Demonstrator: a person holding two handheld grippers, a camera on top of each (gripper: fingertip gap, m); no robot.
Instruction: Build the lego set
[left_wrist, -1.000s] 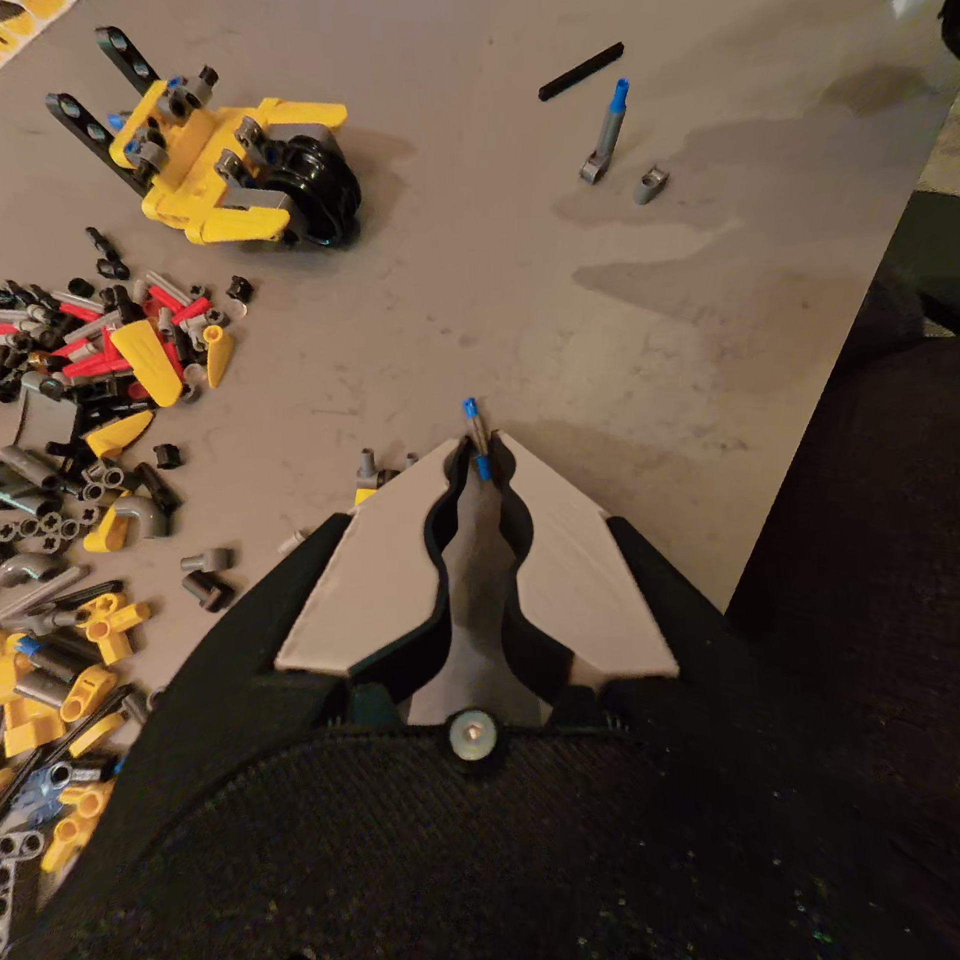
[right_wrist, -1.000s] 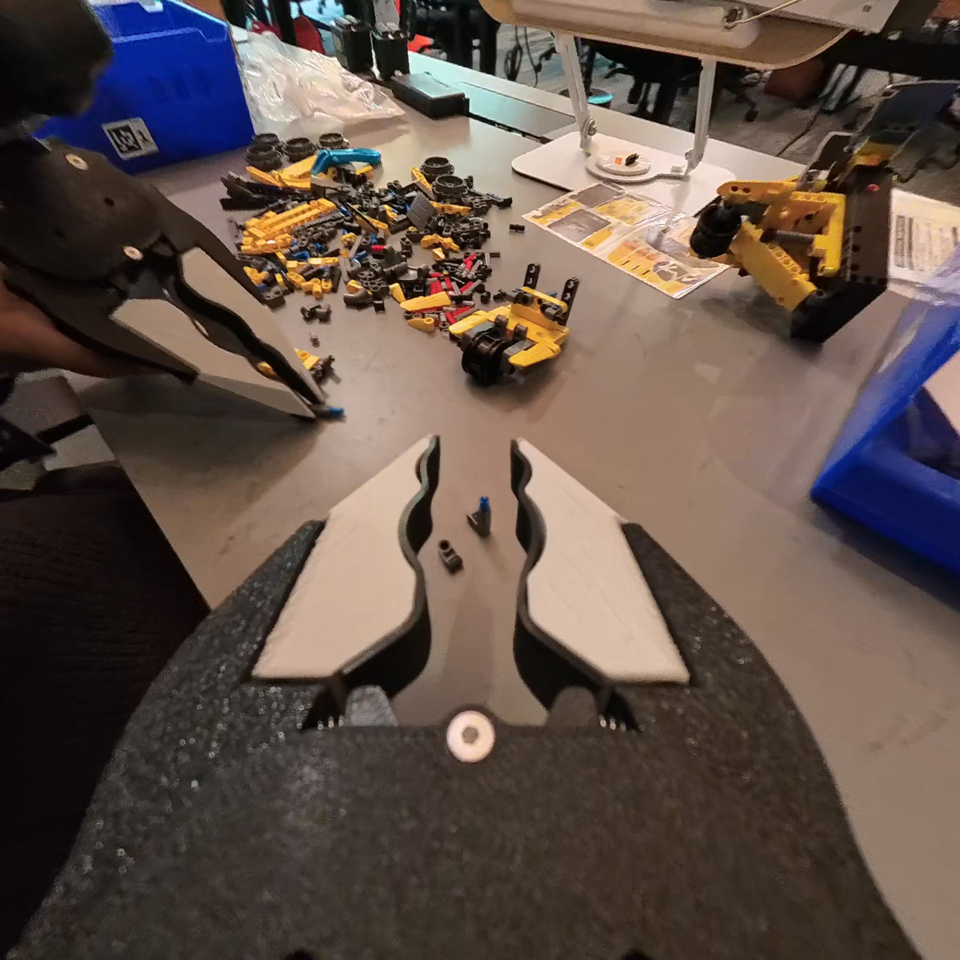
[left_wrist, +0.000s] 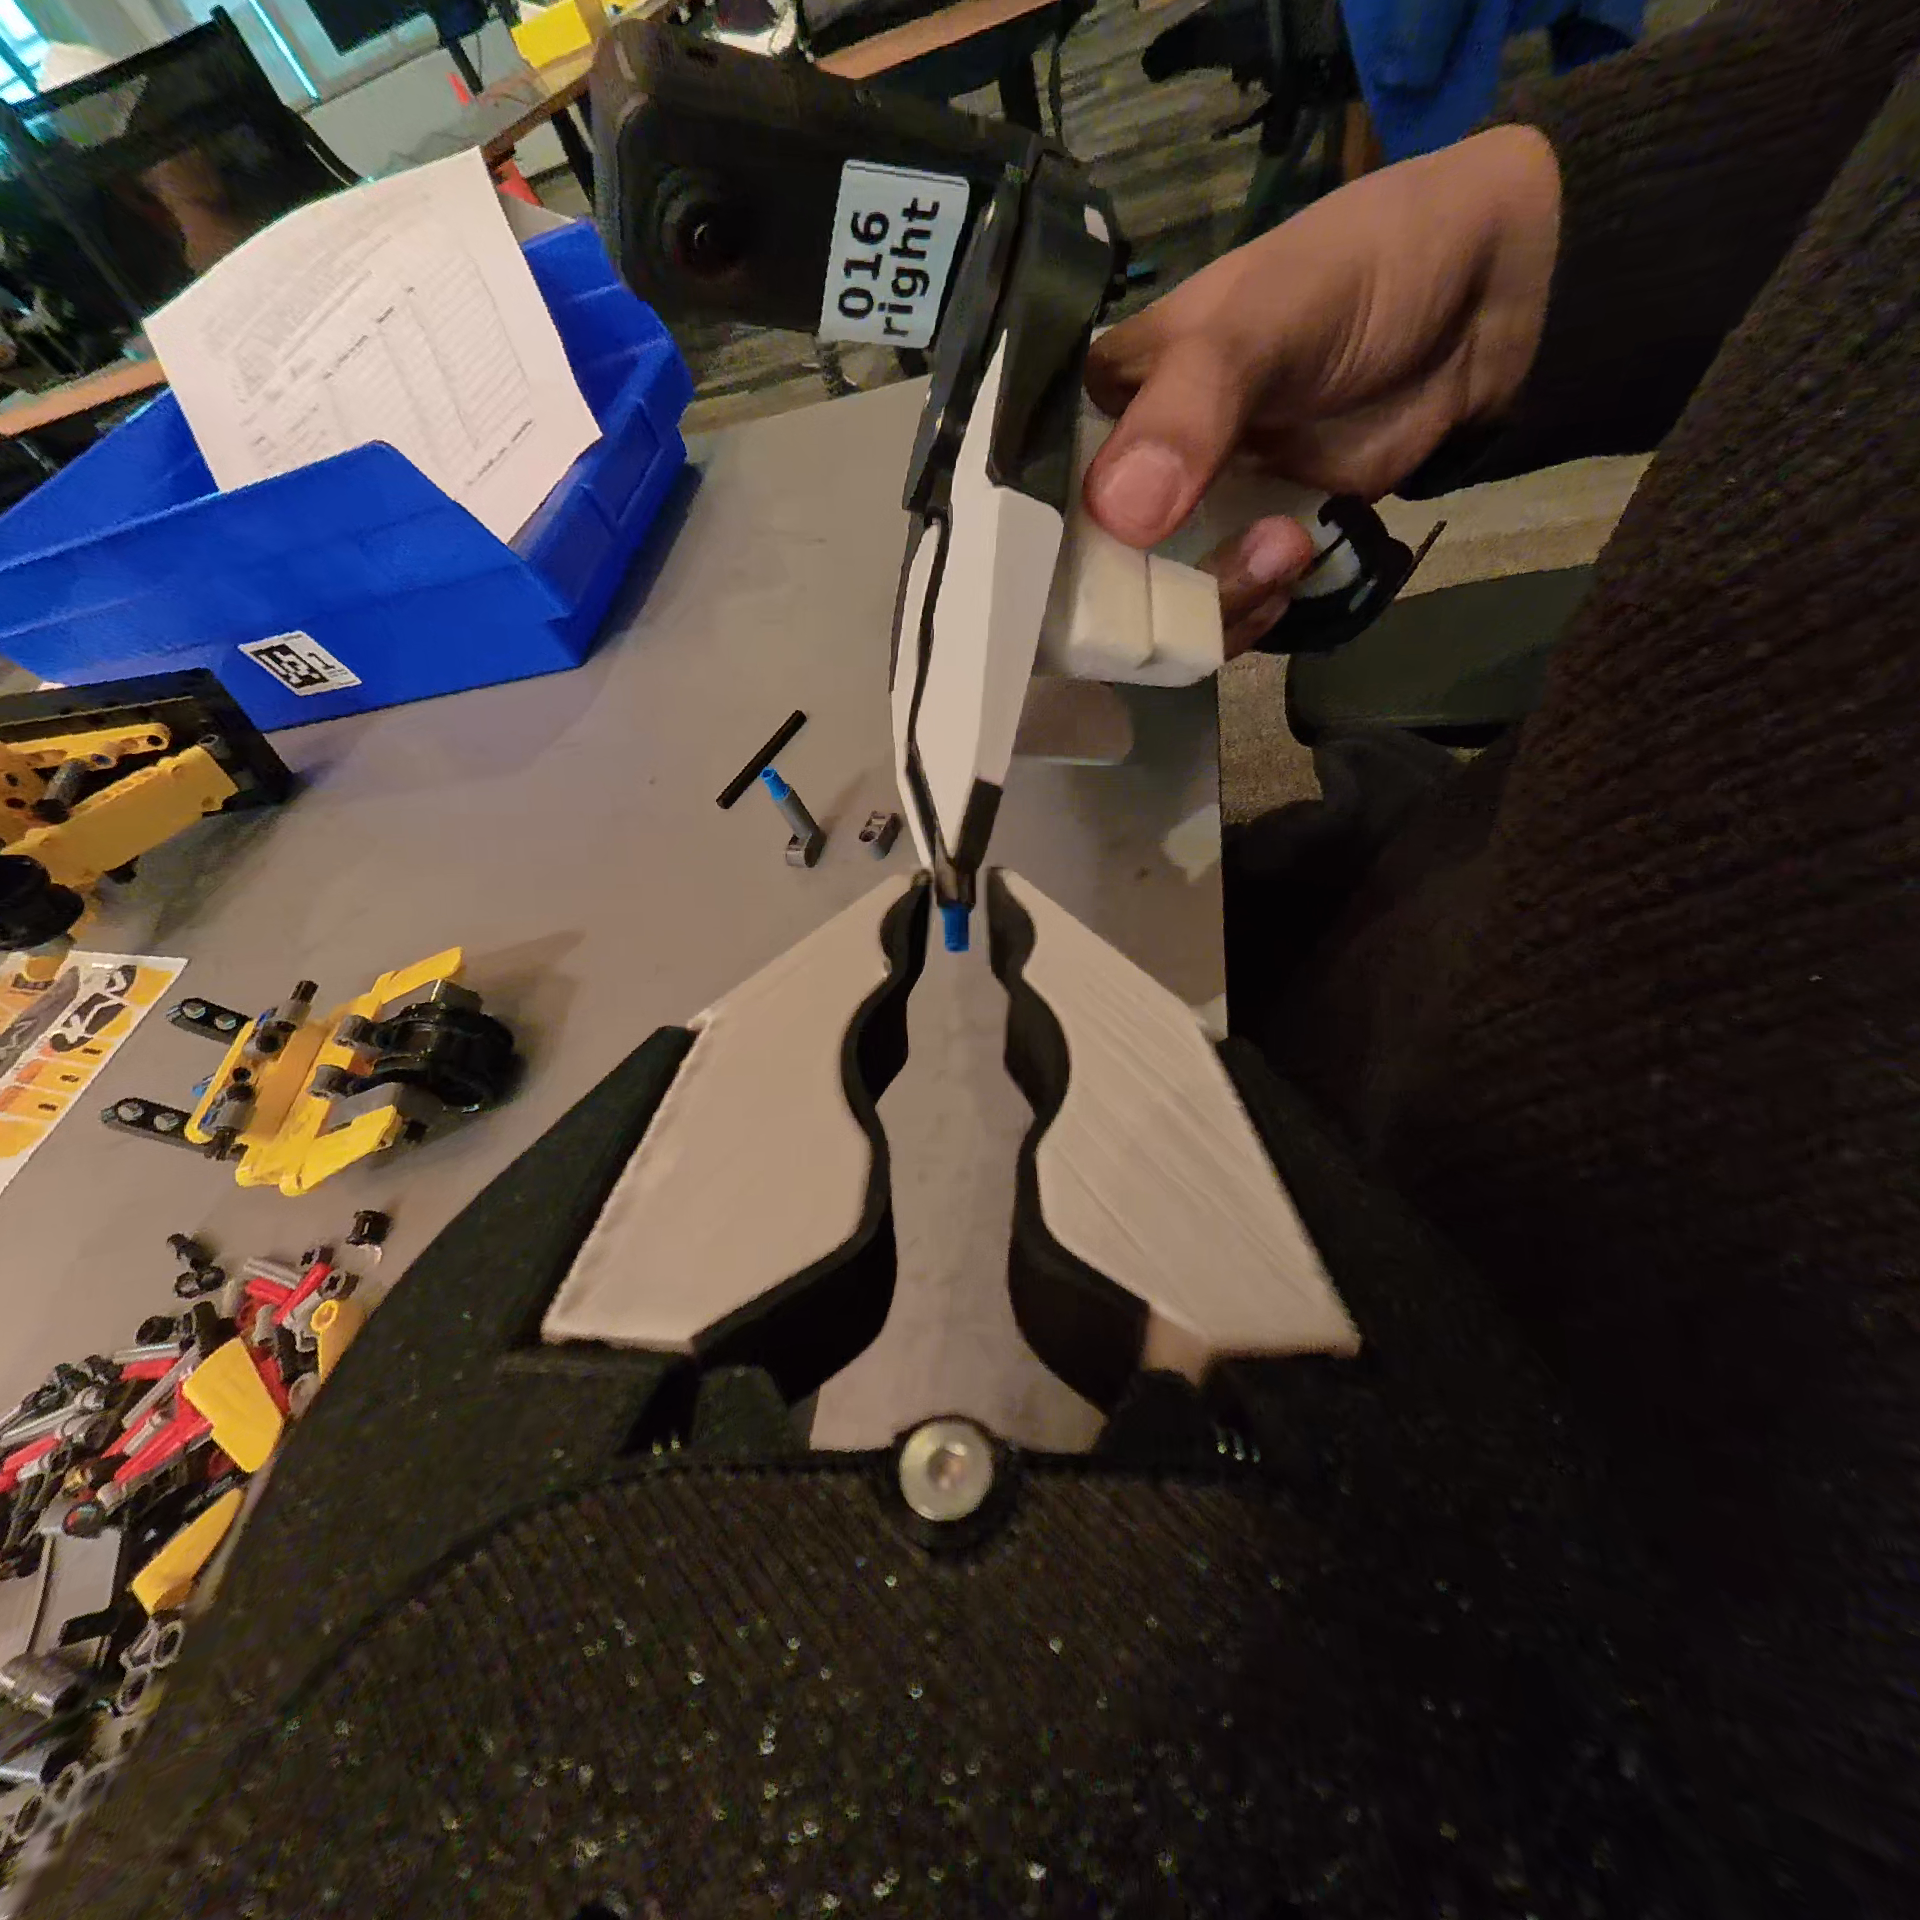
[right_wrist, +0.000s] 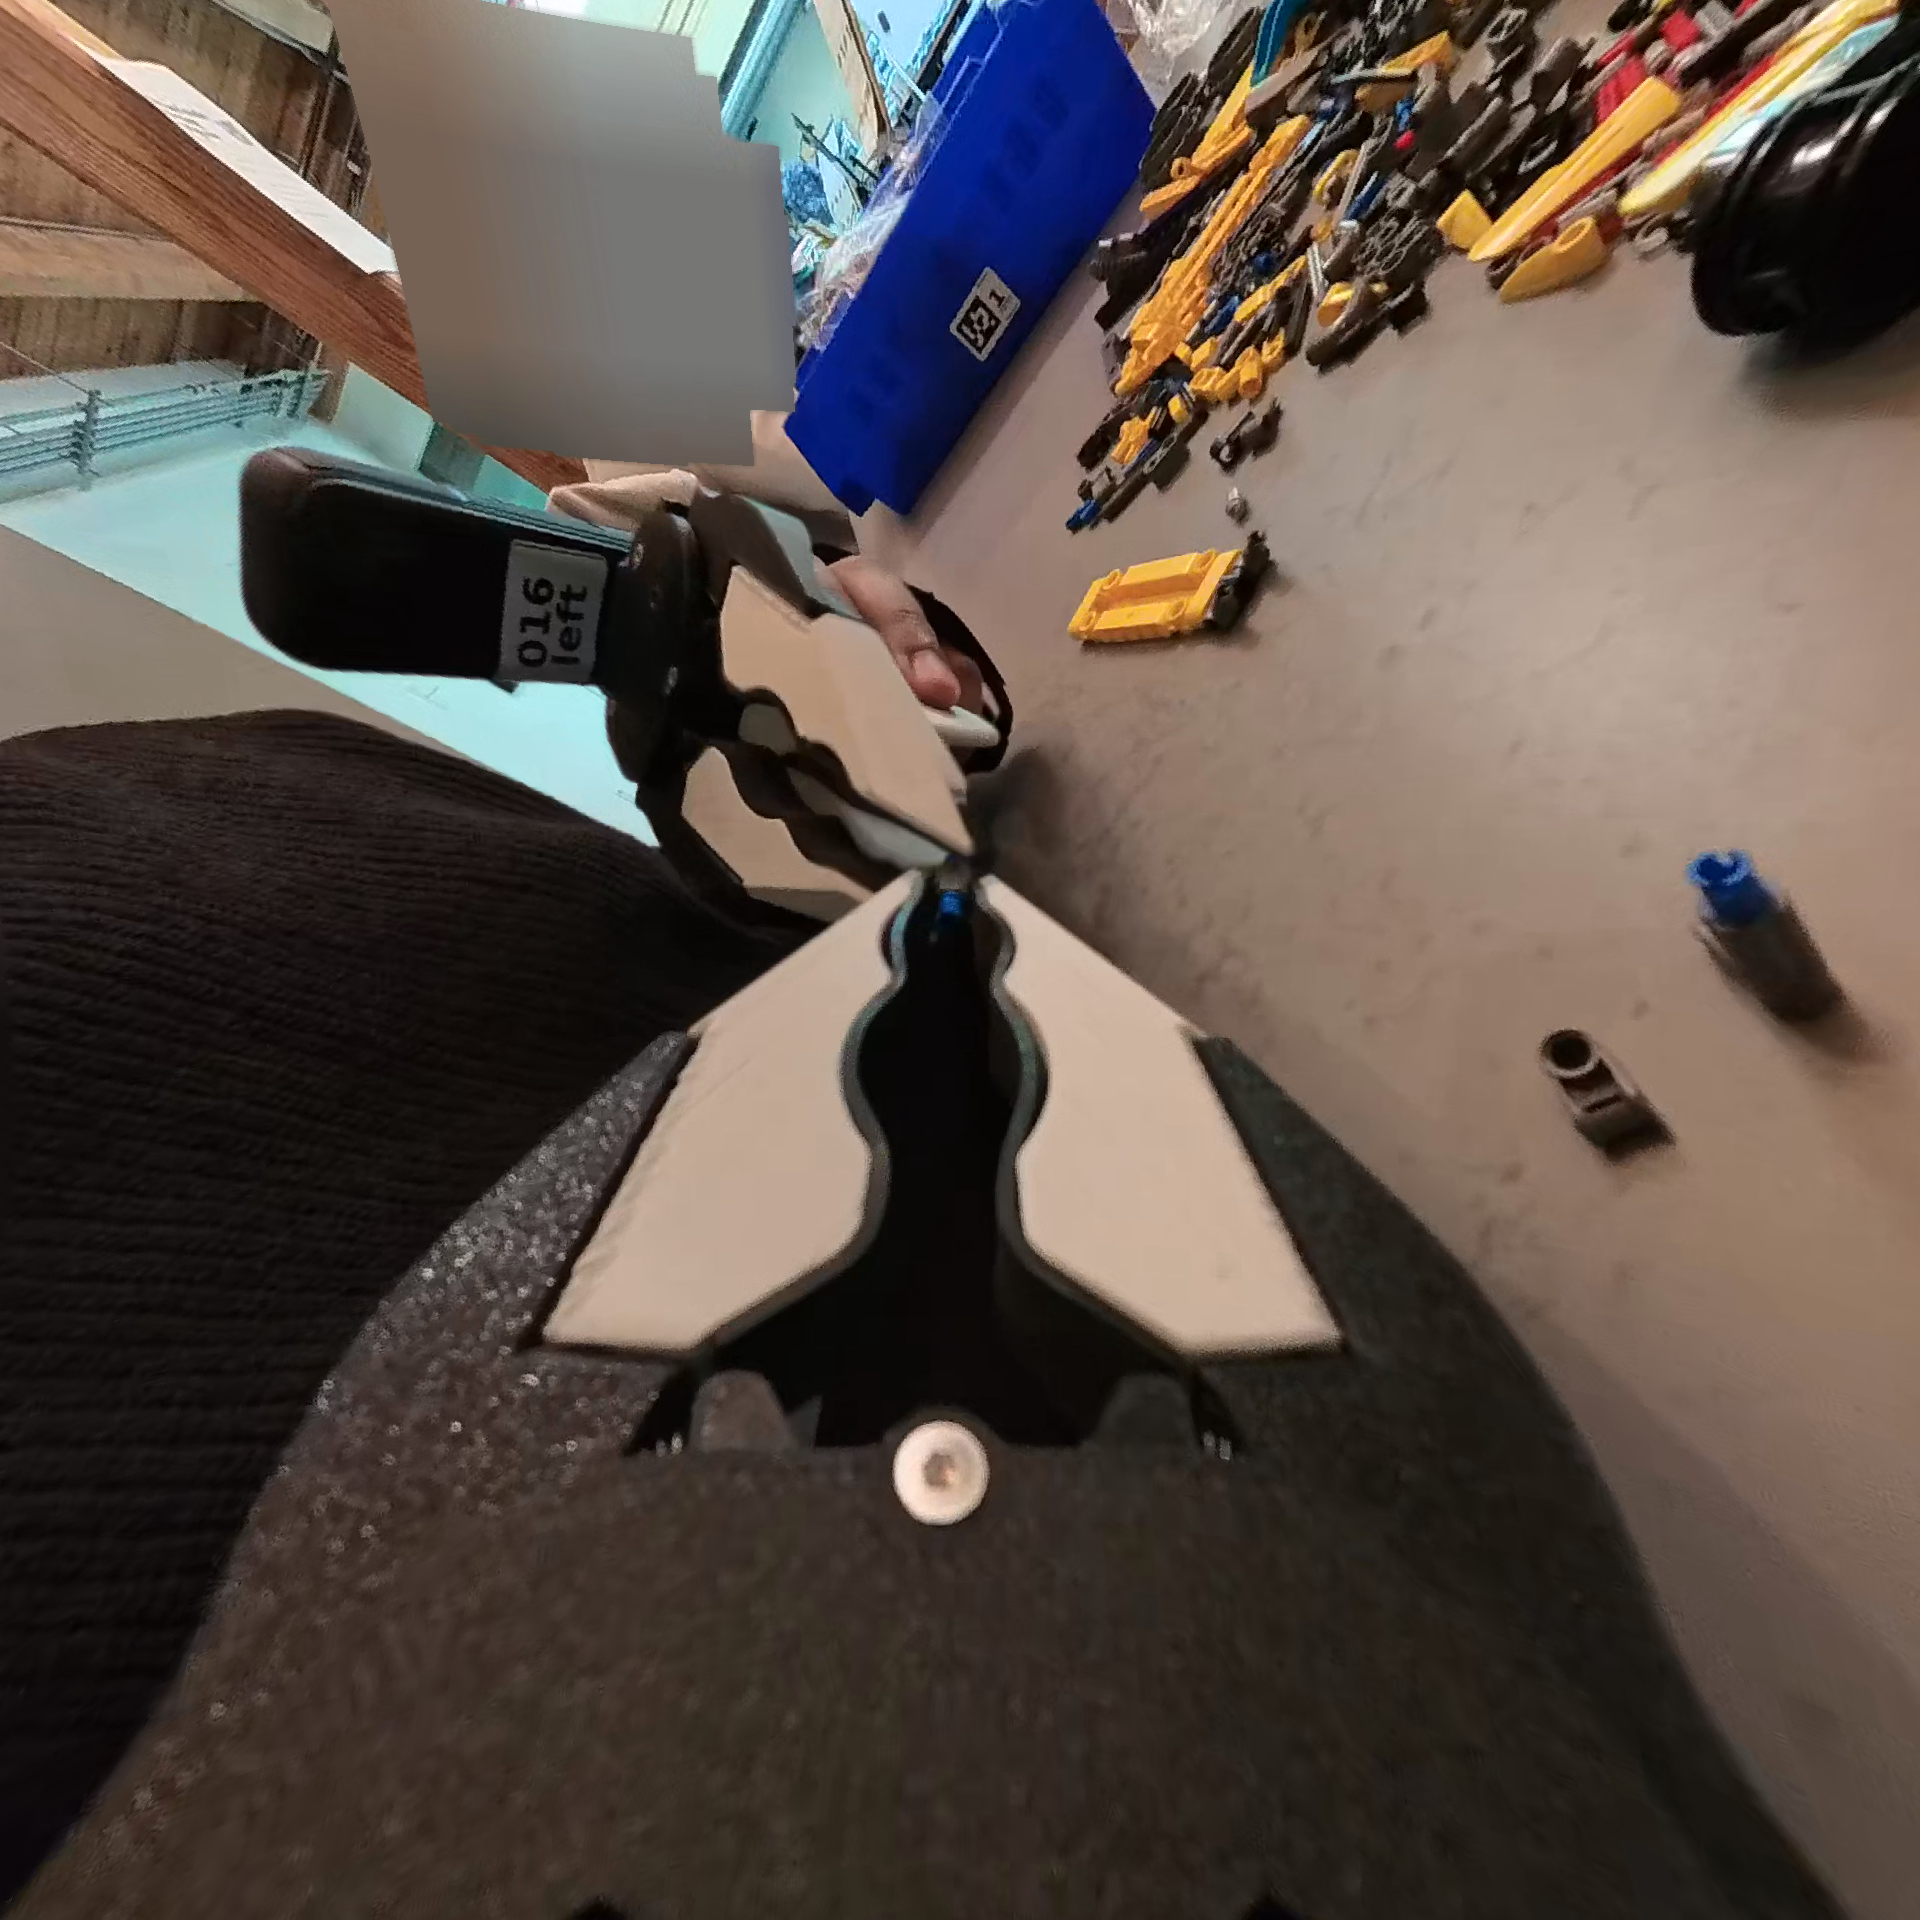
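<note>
A small grey pin with blue ends (left_wrist: 951, 925) is held above the grey table (left_wrist: 582, 894) near its edge. My left gripper (left_wrist: 954, 881) is shut on one end of it. My right gripper (right_wrist: 948, 883) is shut on the other end, whose blue tip (right_wrist: 948, 906) shows between its fingers. The two grippers meet tip to tip. In the left wrist view the right gripper (left_wrist: 951, 868) comes down from above, held by a hand (left_wrist: 1330, 343). In the right wrist view the left gripper (right_wrist: 961, 844) comes in from the upper left.
A black axle (left_wrist: 762, 758), a grey pin with a blue tip (left_wrist: 792, 821) and a small grey connector (left_wrist: 880, 831) lie just beyond. A yellow and black assembly (left_wrist: 332, 1081) and a parts pile (left_wrist: 135, 1434) lie left. A blue bin (left_wrist: 343, 561) stands behind. Less than 4 cm separates the two grippers' tips.
My left gripper has lifted the pin and tilted up. My right gripper has swung over from the loose parts on the table and closed on the pin's free end.
</note>
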